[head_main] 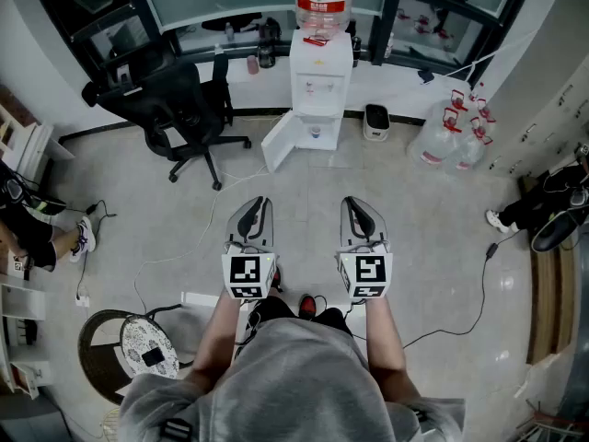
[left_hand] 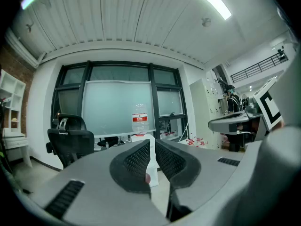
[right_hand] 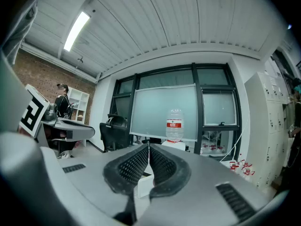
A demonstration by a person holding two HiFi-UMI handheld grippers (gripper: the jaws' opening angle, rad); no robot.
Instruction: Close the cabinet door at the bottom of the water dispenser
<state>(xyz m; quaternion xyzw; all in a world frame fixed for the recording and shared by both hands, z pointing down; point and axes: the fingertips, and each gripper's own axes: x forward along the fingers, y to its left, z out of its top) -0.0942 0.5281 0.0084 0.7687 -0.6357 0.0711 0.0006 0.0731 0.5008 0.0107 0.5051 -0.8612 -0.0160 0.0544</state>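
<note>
The white water dispenser (head_main: 320,72) stands against the far window wall with a clear bottle (head_main: 324,3) on top. Its bottom cabinet door (head_main: 283,141) hangs open, swung out to the left. Both grippers are held level over the floor, well short of the dispenser. My left gripper (head_main: 260,203) and my right gripper (head_main: 353,203) are shut with nothing in them. In the left gripper view the bottle (left_hand: 139,119) rises above the closed jaws of the left gripper (left_hand: 152,145). In the right gripper view the bottle (right_hand: 174,125) shows above the right gripper (right_hand: 148,149), and the white door (right_hand: 144,185) peeks between the jaws.
A black office chair (head_main: 175,99) stands left of the dispenser. Several water jugs (head_main: 456,136) and a small bin (head_main: 376,121) sit to its right. A cable (head_main: 479,284) runs over the floor at right. A seated person's legs (head_main: 41,228) and a round stool (head_main: 138,343) are at left.
</note>
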